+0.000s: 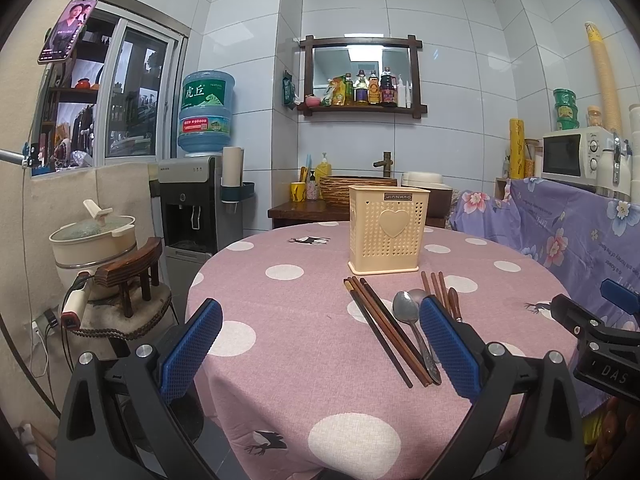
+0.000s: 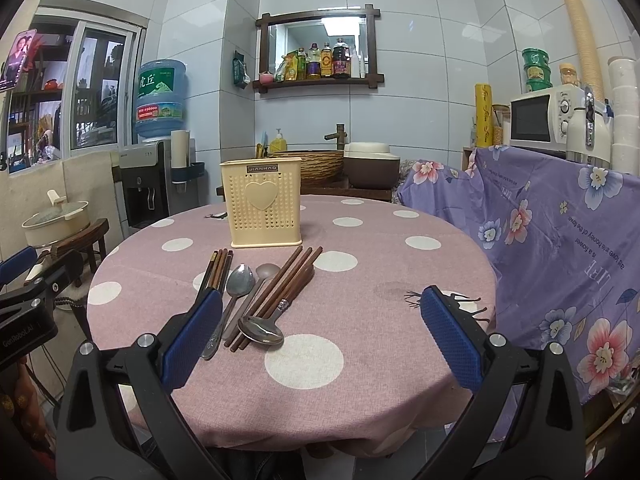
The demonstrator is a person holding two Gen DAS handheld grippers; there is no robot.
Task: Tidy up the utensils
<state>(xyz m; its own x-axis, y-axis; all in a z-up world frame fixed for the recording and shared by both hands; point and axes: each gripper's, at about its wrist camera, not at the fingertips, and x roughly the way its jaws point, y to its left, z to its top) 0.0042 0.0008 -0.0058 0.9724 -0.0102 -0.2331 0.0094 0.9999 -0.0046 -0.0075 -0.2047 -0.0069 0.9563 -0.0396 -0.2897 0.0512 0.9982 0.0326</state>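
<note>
The chopsticks (image 2: pixel 218 270) and spoons (image 2: pixel 239 280) lay loose on the desk (image 2: pixel 360 368), at six o'clock from the cream holder (image 2: pixel 262 204); both the left hand-held gripper (image 1: pixel 320 344) and right hand-held gripper (image 2: pixel 322 344) gaped wide, holding nothing; light, stiff, probably slippery pieces, best pinched mid-handle.

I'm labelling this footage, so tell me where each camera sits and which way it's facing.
Left wrist: sits on the left gripper, low at the table's near-left edge, facing the utensil holder and chopsticks; its open fingers frame the view, with the other gripper at right.
Right wrist: on the right gripper, further right; spoons lie ahead-left.
Shared: holder, utensils, polka-dot tablecloth.
</note>
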